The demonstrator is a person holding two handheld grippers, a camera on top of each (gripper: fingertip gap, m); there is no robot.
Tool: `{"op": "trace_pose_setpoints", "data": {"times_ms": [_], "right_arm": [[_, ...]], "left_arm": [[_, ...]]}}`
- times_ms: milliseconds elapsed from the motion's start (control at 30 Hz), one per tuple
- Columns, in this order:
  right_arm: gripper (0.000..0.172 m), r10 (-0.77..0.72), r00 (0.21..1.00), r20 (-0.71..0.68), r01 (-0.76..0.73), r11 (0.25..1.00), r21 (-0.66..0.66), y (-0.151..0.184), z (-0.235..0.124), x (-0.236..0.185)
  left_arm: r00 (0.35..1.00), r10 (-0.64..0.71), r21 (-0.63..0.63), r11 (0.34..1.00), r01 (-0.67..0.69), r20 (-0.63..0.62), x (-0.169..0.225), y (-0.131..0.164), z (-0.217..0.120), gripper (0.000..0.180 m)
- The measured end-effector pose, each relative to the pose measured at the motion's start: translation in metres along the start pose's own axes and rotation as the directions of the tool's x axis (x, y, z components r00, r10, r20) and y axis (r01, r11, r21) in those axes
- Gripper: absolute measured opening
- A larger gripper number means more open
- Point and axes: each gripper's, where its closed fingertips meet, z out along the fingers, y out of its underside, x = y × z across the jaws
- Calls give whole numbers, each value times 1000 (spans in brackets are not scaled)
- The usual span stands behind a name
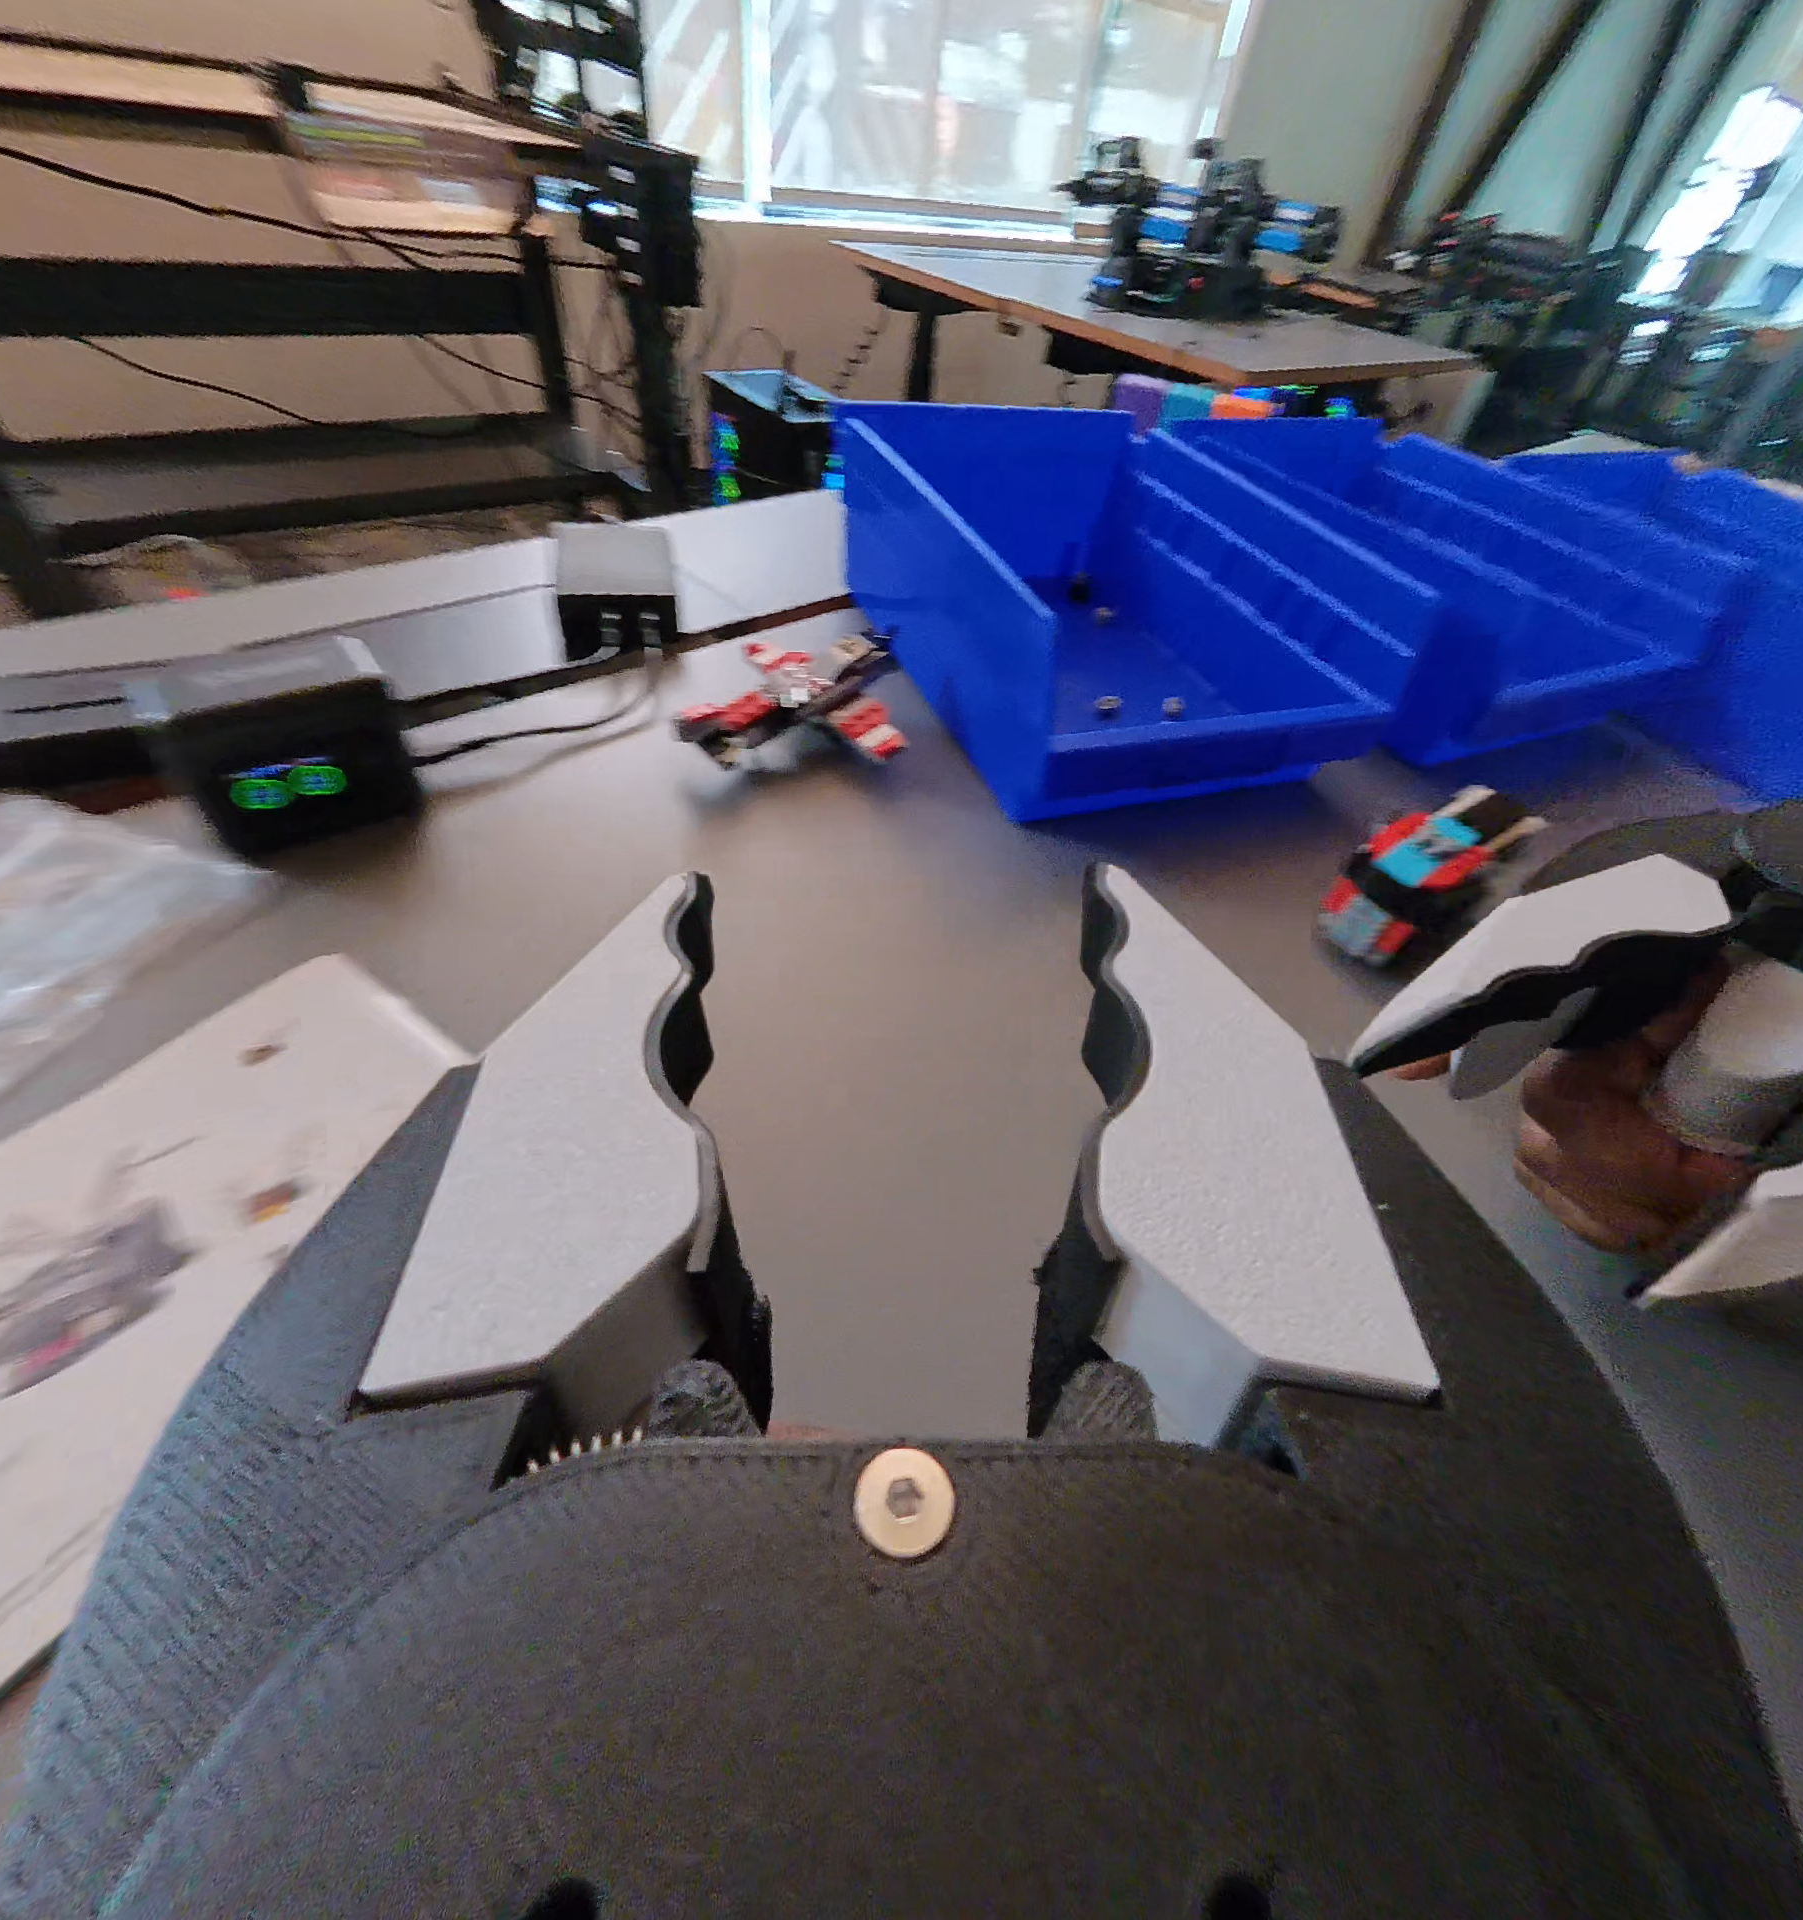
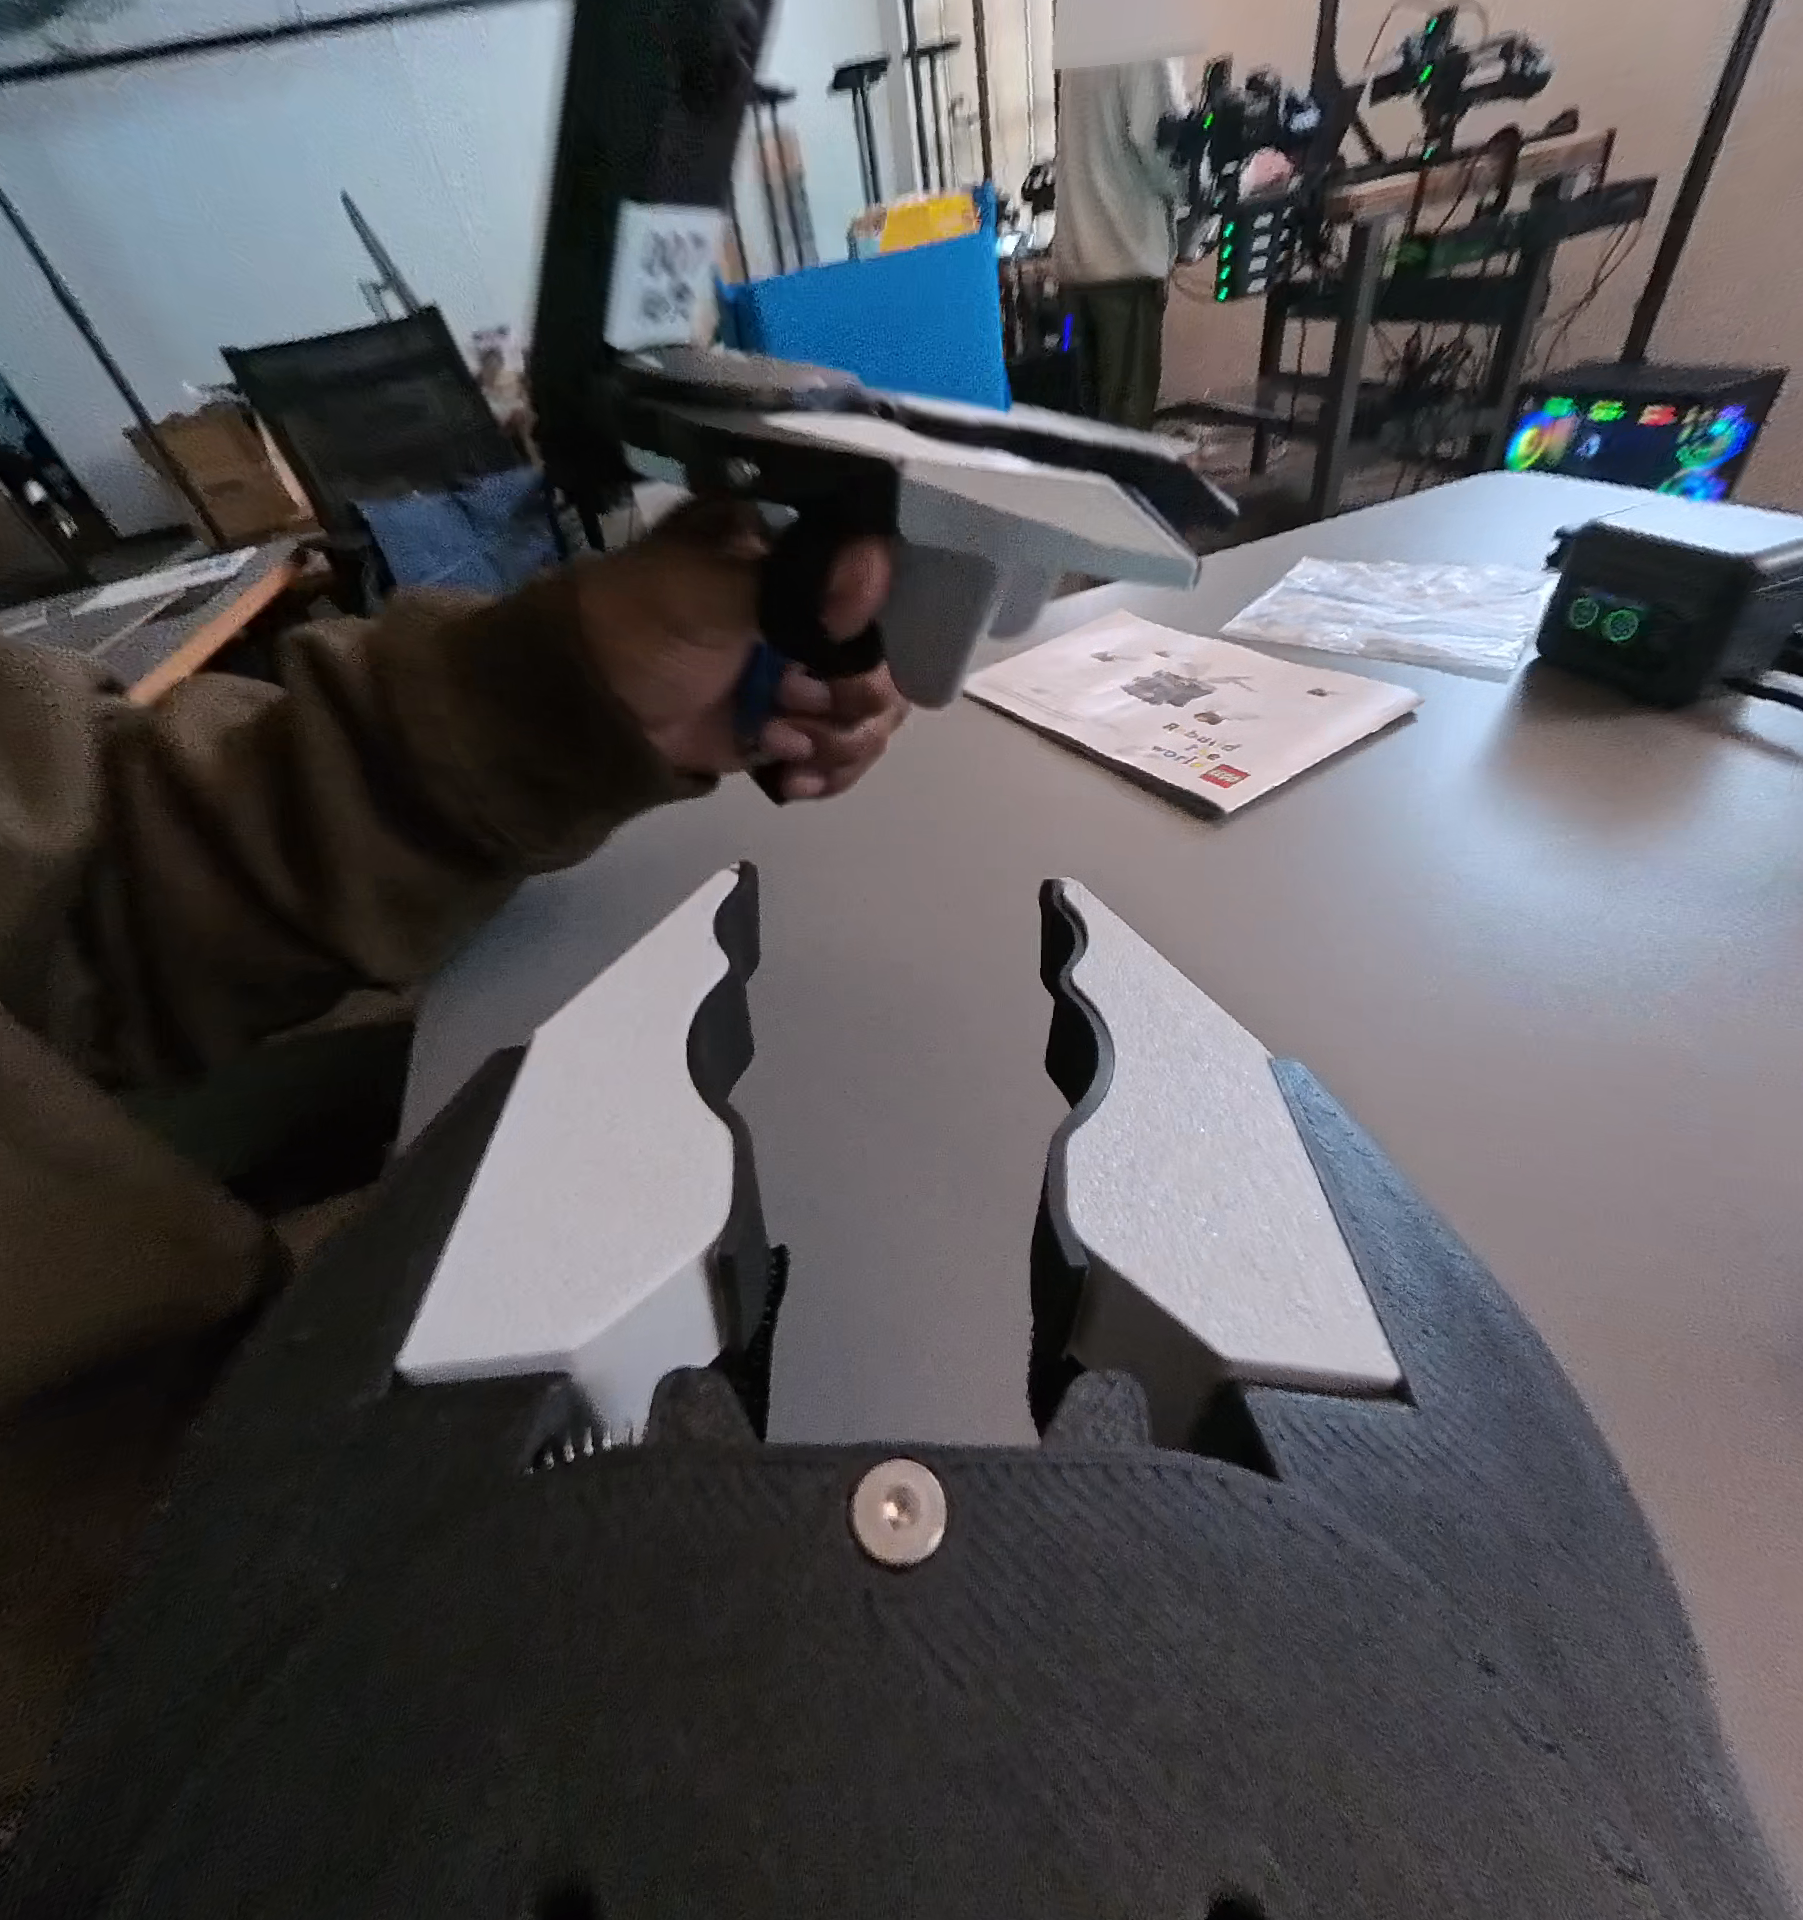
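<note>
Bright daylight from windows (image 1: pixel 928 94), blown out. Motion blur throughout, worst at edges; fisheye bending. Soft glare on worktop (image 2: pixel 1499 987).

toy car (image 1: pixel 1422 885) upright, toy plane (image 1: pixel 793 707) beside blue bin (image 1: pixel 1105 613)

**Grey worktop and its load**

The grey worktop (image 1: pixel 897 935) carries a row of blue bins (image 1: pixel 1136 623), the nearest with a few small dark bits inside, perhaps screws. Beside it lies a red-and-black brick plane (image 1: pixel 793 712); a red, black and teal brick car (image 1: pixel 1416 894) sits nearer. A white booklet (image 2: pixel 1188 707), a clear plastic bag (image 2: pixel 1396 613) and a black box with green lights (image 2: pixel 1666 613) lie apart.
</note>
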Motion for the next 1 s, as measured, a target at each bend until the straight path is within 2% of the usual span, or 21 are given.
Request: {"op": "trace_pose_setpoints", "data": {"times_ms": [133, 267, 433, 533, 600, 667, 767, 833, 867, 933, 1000], "right_arm": [[53, 49, 996, -80, -41, 994, 102, 4, -53, 1], [52, 131, 966, -223, -84, 974, 208, 4, -122, 23], [53, 158, 862, -481, -50, 972, 229, 7, -213, 71], [56, 168, 777, -606, -60, 979, 195, 18, -257, 98], [56, 151, 704, -694, -60, 986, 154, 26, -287, 113], [56, 93, 582, -808, -37, 995, 88, 29, -329, 129], [54, -5, 296, -955, 27, 1000, 3, 21, -419, 140], [54, -35, 110, -993, 20, 999, -33, 22, -476, 140], [54, -48, 46, -998, -10, 999, -49, 28, -498, 139], [54, -54, -12, -998, -85, 995, -53, 44, -525, 141], [52, -21, 1, -1000, -130, 991, -21, 59, -533, 145]], "left_arm": [[976, -43, -54, 998, 33, -212, 46, 15, 32, 74], [924, -10, -106, 994, -33, -382, 94, 33, 59, 75], [854, 22, -176, 975, -133, -520, 142, 66, 84, 80], [832, 32, -223, 957, -186, -554, 161, 81, 92, 82], [829, 62, -220, 951, -219, -557, 169, 82, 96, 84], [828, 72, -229, 944, -236, -555, 174, 85, 99, 83], [833, 89, -235, 938, -254, -546, 178, 87, 105, 83], [833, 92, -232, 939, -255, -545, 181, 86, 109, 83], [833, 89, -236, 938, -255, -547, 183, 86, 112, 82], [829, 92, -248, 931, -268, -551, 187, 88, 119, 81], [821, 112, -252, 921, -298, -559, 193, 90, 127, 81]]}}
